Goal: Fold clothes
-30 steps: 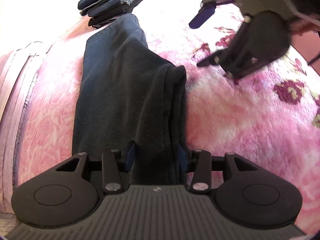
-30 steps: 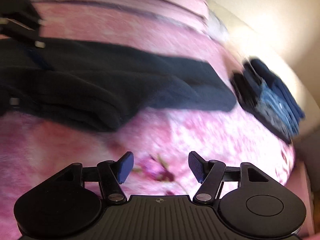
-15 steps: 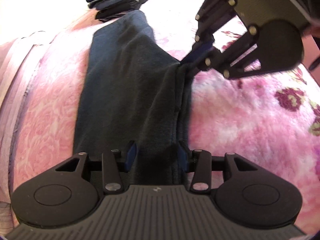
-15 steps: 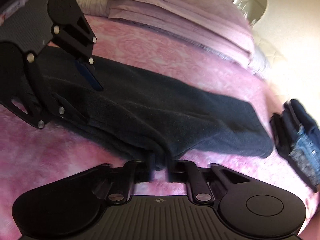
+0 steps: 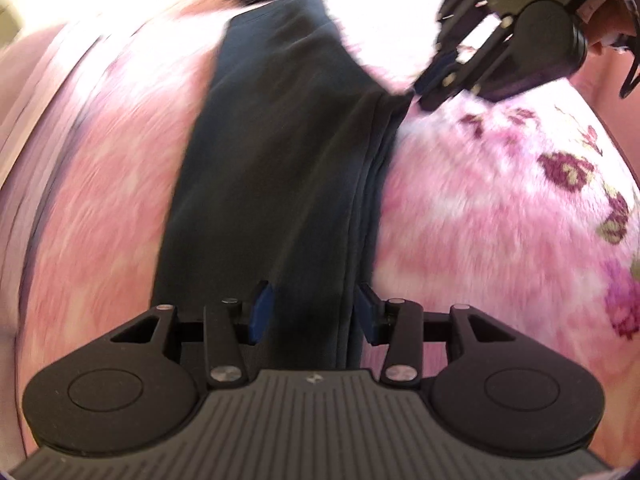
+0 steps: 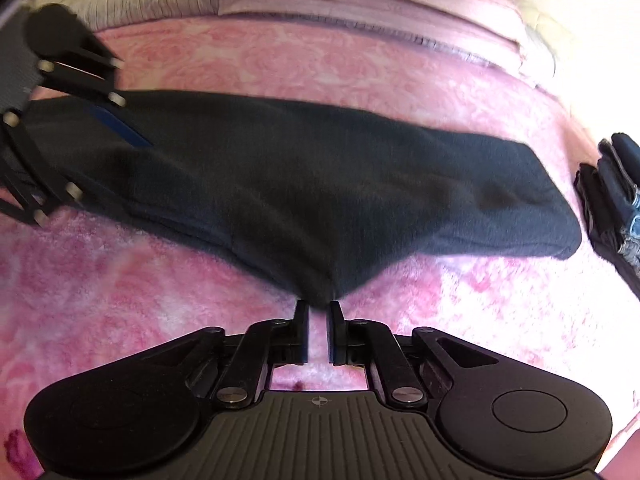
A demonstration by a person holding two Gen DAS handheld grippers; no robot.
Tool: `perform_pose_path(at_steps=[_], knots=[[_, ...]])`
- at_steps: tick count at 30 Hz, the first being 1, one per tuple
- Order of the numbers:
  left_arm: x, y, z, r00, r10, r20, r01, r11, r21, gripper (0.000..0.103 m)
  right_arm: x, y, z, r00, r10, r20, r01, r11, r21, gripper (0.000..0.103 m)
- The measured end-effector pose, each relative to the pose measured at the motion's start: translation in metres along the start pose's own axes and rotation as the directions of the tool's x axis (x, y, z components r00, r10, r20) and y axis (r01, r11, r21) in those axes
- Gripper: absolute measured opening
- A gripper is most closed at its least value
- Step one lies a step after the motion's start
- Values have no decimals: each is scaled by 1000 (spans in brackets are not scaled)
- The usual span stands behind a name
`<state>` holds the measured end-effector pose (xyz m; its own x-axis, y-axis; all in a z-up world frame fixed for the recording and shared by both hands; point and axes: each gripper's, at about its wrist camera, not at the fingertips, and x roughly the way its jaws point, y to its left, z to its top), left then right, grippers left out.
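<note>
My right tongs [image 6: 318, 312], empty a second ago, now pinch the lower edge of the dark garment [image 6: 320, 184] at mid-frame. My left tongs [image 5: 310, 312] stay clamped on its end. Bare pink blanket [image 6: 120, 280] lies below; folded clothes [image 6: 616, 200] sit far right.

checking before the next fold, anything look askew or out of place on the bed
Nothing is damaged or spilled. The dark garment is not flat: the right gripper pinches its near edge into a pulled point, and the left gripper holds one end. A folded pile sits neatly at the pink blanket's far side.
</note>
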<state>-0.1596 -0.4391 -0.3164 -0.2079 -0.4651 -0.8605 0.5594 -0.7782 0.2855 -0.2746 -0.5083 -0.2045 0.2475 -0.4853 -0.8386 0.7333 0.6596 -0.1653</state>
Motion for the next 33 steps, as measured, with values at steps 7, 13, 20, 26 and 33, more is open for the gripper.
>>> perform_pose_path(at_steps=[7, 13, 20, 26, 33], knots=[[-50, 23, -88, 984, 95, -152, -125, 973, -195, 42, -27, 28, 13, 999, -29, -15, 28, 997, -74, 37], [-111, 24, -196, 931, 179, -320, -280, 910, -306, 44, -37, 118, 44, 990, 131, 54, -110, 952, -285, 60], [-163, 22, -269, 836, 283, -470, -490, 769, -409, 47, -36, 301, 76, 893, 435, 114, -260, 706, -659, 59], [-199, 10, -304, 794, 329, -511, -587, 630, -508, 51, -5, 413, 79, 851, 511, 124, -164, 481, -861, 59], [-204, -11, -323, 793, 319, -519, -601, 552, -578, 51, 32, 490, 84, 832, 529, 171, -24, 341, -940, 59]])
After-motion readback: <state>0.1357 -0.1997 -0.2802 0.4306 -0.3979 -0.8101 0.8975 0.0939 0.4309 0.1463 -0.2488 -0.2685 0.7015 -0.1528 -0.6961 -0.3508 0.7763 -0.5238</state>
